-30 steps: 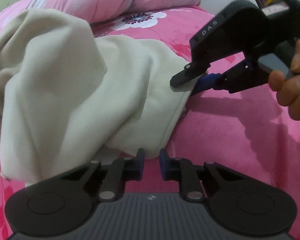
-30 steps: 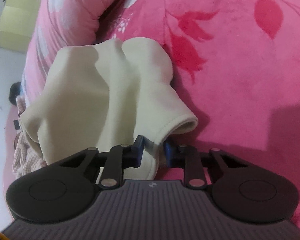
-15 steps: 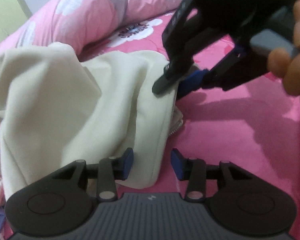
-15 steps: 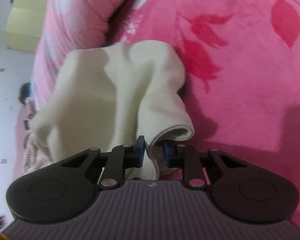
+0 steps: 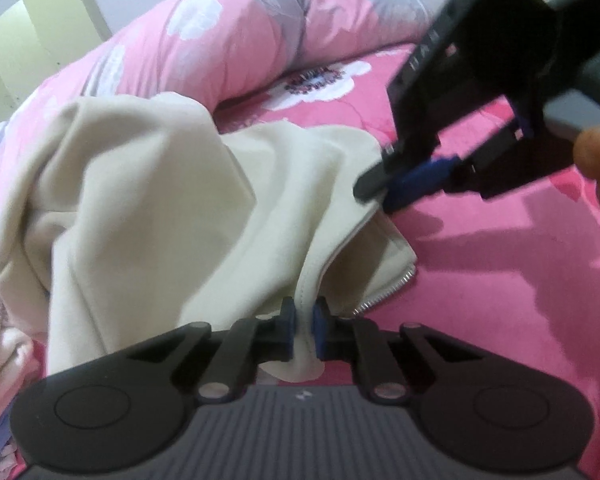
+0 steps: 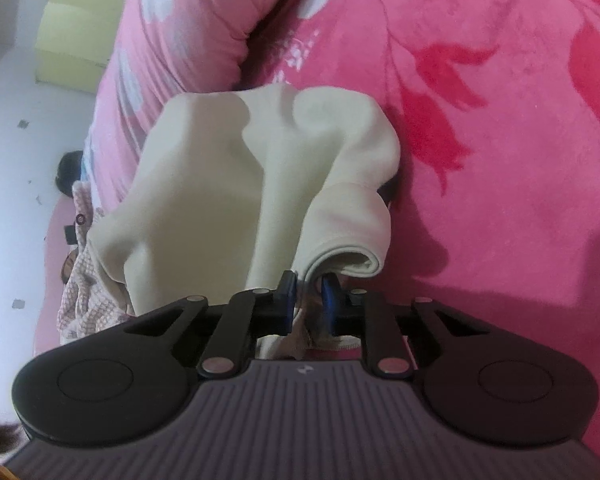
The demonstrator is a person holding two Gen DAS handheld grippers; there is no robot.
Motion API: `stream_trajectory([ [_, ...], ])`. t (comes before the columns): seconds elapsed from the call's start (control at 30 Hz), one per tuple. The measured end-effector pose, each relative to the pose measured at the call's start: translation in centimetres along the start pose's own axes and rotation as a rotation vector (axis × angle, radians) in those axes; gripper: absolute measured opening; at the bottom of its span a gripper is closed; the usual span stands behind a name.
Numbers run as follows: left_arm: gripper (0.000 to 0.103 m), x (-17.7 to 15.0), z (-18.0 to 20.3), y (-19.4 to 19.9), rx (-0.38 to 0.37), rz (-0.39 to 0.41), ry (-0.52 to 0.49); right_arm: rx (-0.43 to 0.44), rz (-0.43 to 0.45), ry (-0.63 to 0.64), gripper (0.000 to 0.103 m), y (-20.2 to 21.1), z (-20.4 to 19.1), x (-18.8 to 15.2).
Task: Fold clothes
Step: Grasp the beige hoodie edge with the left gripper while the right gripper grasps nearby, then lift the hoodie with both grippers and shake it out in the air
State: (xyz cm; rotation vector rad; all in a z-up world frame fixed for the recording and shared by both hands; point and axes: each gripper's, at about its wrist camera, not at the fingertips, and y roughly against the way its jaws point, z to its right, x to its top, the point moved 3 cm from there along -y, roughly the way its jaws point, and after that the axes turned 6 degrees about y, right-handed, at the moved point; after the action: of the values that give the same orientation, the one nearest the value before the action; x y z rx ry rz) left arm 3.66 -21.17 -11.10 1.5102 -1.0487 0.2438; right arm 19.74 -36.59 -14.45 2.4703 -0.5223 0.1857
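Note:
A cream zip-up garment hangs bunched above the pink bed, held at two places. My left gripper is shut on its hem edge, beside the metal zipper. My right gripper is shut on another edge of the same garment, whose rolled hem curls just ahead of the fingers. In the left wrist view the right gripper pinches the cloth at the upper right, with a person's hand behind it.
A pink floral bedspread lies under everything. A long pink and grey floral pillow lies at the far side. A checked pink cloth lies at the left bed edge. A yellow-green cabinet stands on the floor beyond.
My left gripper was open around the hem half a second ago and has closed on it. The right gripper kept its hold and the garment has risen a little.

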Motion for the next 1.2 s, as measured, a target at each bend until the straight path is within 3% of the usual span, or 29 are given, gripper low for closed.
stream_trajectory([
  [0.07,0.009,0.5,-0.3,0.5,0.009,0.020,0.016,0.002,-0.017,-0.015,0.029,-0.3,0.1,-0.1],
  [0.13,0.009,0.8,-0.6,0.9,0.017,0.031,0.027,0.010,-0.033,-0.032,0.054,-0.6,0.1,-0.3],
  [0.3,0.009,1.3,-1.4,1.6,0.014,0.039,0.035,0.024,-0.033,-0.057,0.057,-1.7,0.2,0.0],
  [0.37,0.009,1.5,-1.9,2.0,0.019,0.041,0.049,0.024,-0.019,-0.091,0.053,-2.7,0.8,0.6],
  [0.4,0.009,1.5,-2.1,2.3,0.024,0.041,0.059,0.030,-0.016,-0.112,0.041,-3.1,1.2,0.7],
  [0.43,0.009,1.4,-2.4,2.6,0.026,0.037,0.067,0.039,-0.014,-0.131,0.022,-3.4,1.4,0.8],
  [0.53,0.009,0.6,-2.8,2.9,0.049,0.024,0.084,0.115,-0.014,-0.127,0.013,-3.6,0.3,0.8],
  [0.83,0.018,-0.5,-3.3,2.4,0.105,-0.029,0.131,0.258,0.013,-0.053,0.009,-0.9,-5.0,0.3],
  [1.03,0.025,-0.4,-4.1,2.7,0.154,-0.029,0.200,0.287,0.029,-0.009,0.008,0.8,-7.1,-0.3],
  [1.13,0.005,0.2,-5.5,3.1,0.188,-0.012,0.240,0.295,0.044,0.003,0.007,1.3,-7.7,-0.4],
  [1.2,0.005,0.5,-6.5,5.0,0.210,0.029,0.246,0.300,0.056,0.011,0.007,1.6,-8.0,-0.4],
])
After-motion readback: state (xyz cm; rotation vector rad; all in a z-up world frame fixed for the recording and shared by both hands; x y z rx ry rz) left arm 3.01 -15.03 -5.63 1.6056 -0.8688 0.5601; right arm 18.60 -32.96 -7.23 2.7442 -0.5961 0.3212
